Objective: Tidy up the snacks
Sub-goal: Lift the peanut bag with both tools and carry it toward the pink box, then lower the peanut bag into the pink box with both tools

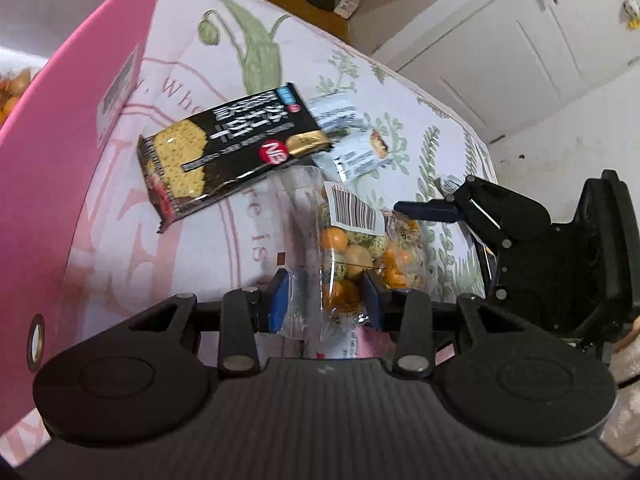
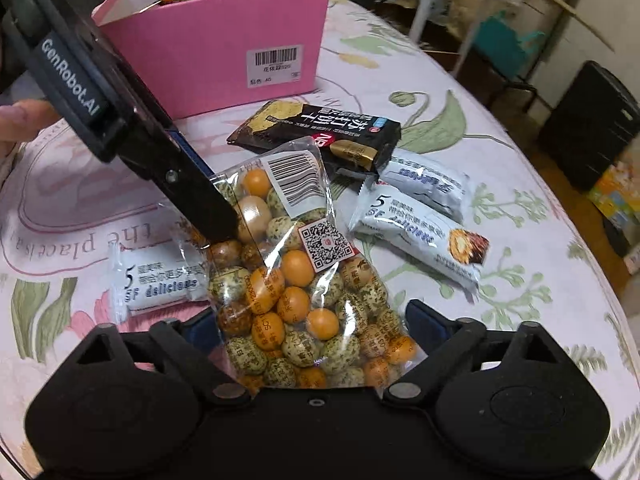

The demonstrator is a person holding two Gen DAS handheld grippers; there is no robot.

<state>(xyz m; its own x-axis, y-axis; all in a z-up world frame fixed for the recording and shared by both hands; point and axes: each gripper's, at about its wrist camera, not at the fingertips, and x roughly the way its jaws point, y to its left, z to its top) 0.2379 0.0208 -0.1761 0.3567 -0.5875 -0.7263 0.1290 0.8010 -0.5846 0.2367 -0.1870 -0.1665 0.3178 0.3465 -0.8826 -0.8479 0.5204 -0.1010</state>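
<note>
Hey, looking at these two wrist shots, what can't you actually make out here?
- Pink box contents: right wrist view shows only a colourful sliver above its wall; left wrist view shows just its side.
- Left gripper grip on the nut bag: clear film between its fingers, contact unclear.
- Right gripper fingers: bag covers them.
- White packets: small print too small.

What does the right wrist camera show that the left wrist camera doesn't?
Right wrist only: the open top of the pink cardboard box, a white wrapped snack left of the bag, and the bag's QR code.

Left wrist only: white cabinet doors.

Both: the clear bag of coated nuts, the black cracker packet, the floral tablecloth.
</note>
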